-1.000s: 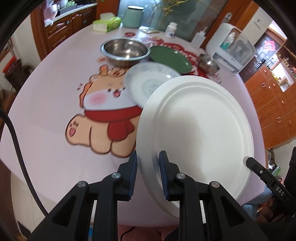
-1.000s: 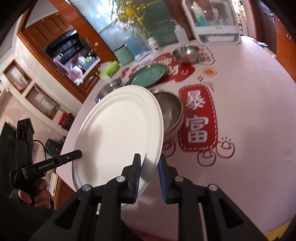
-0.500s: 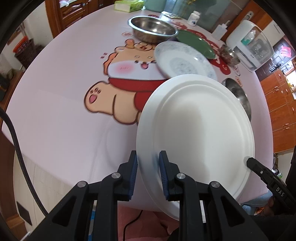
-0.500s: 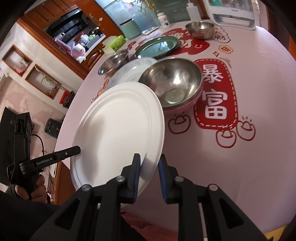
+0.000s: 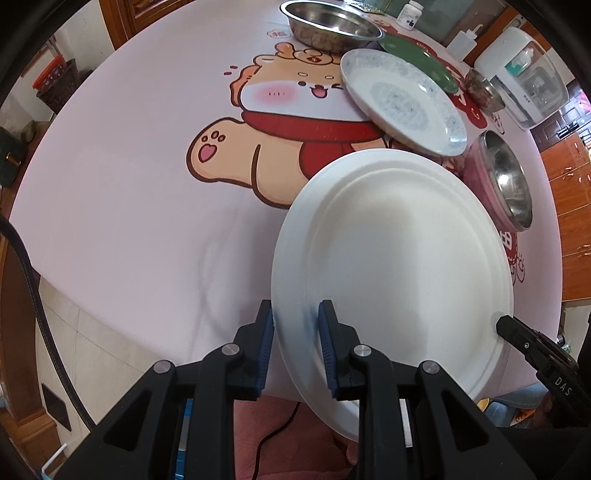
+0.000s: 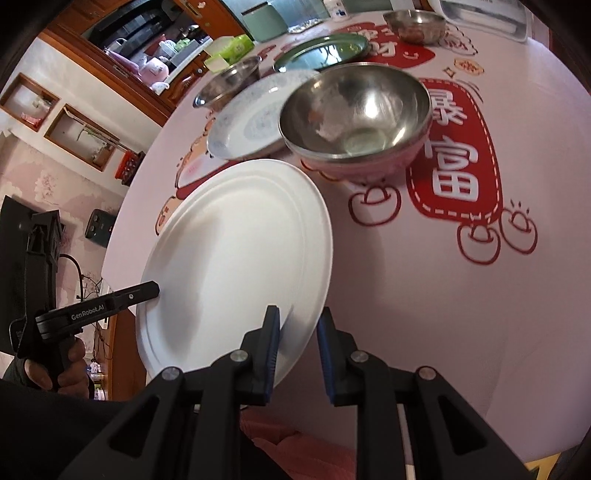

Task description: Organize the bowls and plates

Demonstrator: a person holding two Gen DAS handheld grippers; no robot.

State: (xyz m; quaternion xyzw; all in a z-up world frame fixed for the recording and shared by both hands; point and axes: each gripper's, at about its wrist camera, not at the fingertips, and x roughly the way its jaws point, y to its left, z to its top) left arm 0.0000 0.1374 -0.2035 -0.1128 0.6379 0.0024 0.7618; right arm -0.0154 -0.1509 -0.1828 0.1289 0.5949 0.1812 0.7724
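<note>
table: round top under a pink cloth [image 5: 129, 192], printed with a cartoon animal and red panels with white characters [image 6: 454, 173]; all dishes sit on it, far half mostly
white plate: [image 5: 391, 266] biggest dish, plain, held above the near edge of the table, tilted, not resting on the cloth; both grippers are on its rim, opposite sides
left gripper: [image 5: 296, 332] blue-padded jaws closed down on the plate's near-left rim, one pad on each face; seen from the right wrist view its tip meets the plate edge [image 6: 140, 291]
right gripper: [image 6: 298, 330] jaws straddle the rim; left pad touches the plate, a gap shows on the right pad side, so firm clamp or not: cannot tell
speckled plate: [image 5: 402, 99] grey-patterned, flat on the cloth beyond the white plate, over the cartoon's scarf
pink bowl: [image 6: 354, 118] steel inside, pink outside, just right of the speckled plate, rim close to or touching it
steel bowl: [image 5: 332, 24] wide, at far side, behind the speckled plate
green plate: [image 5: 417, 61] dark green, between steel bowl and small bowl, partly hidden by the speckled plate
small bowl: [image 6: 413, 24] steel, far right, near a white appliance [image 5: 524, 85]
bottle: [image 5: 410, 14] white, small, at far edge
</note>
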